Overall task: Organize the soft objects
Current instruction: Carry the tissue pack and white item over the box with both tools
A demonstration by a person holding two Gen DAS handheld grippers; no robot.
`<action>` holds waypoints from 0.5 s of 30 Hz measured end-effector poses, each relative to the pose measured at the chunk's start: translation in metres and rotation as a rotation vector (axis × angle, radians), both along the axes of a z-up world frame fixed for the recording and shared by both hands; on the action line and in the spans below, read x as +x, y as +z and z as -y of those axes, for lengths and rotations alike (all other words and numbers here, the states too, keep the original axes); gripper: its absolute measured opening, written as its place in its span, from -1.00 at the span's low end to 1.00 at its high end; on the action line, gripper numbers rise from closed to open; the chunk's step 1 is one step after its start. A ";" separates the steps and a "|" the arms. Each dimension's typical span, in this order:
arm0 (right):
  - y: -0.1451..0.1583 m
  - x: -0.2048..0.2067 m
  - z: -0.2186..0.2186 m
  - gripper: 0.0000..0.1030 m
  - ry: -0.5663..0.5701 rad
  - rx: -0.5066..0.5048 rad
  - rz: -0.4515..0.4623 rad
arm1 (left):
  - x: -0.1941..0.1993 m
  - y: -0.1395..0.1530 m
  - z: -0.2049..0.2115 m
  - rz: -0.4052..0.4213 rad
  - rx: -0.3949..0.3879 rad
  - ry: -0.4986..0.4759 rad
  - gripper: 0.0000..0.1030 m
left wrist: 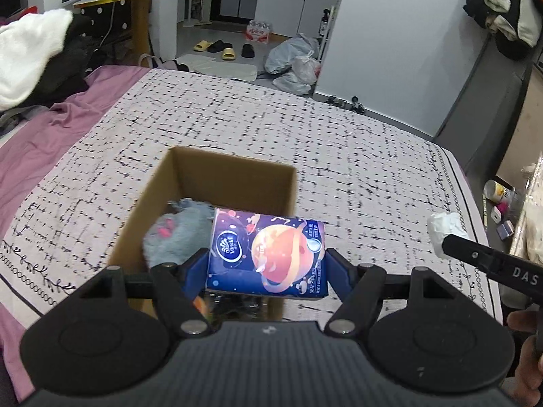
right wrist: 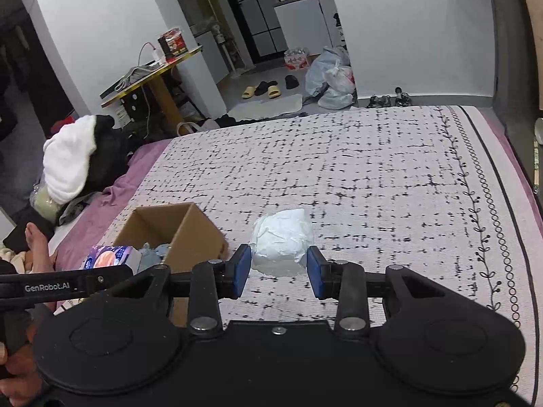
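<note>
Pads of the left gripper [left wrist: 267, 259] are pressed against both sides of a blue tissue pack [left wrist: 268, 254], which is held over the near end of an open cardboard box [left wrist: 234, 176]. Just beyond and left of the pack, a grey plush toy [left wrist: 176, 234] is seen lying inside the box. To the right of that box, the right gripper [right wrist: 279, 268] is closed on a white wrapped bundle [right wrist: 281, 244], clamped between its blue pads [right wrist: 241, 268] above the patterned bedspread [right wrist: 373, 176]. Clothes [right wrist: 71, 162] are piled far left.
</note>
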State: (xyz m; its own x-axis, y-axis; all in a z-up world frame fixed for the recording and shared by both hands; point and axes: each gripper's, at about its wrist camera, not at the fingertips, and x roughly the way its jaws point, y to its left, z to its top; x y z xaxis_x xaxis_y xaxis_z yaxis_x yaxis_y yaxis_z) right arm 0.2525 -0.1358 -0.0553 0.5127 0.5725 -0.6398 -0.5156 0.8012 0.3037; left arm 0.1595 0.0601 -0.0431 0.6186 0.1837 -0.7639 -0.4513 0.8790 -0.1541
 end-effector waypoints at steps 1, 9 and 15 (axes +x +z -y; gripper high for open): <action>0.001 -0.001 -0.003 -0.30 0.005 -0.002 0.001 | -0.002 0.000 -0.004 0.000 -0.002 0.004 0.38; 0.006 -0.010 -0.031 -0.30 0.041 -0.031 0.013 | -0.013 -0.012 -0.026 -0.002 -0.032 0.030 0.38; 0.015 -0.014 -0.051 -0.30 0.063 -0.051 0.036 | -0.015 -0.027 -0.038 -0.004 -0.051 0.034 0.38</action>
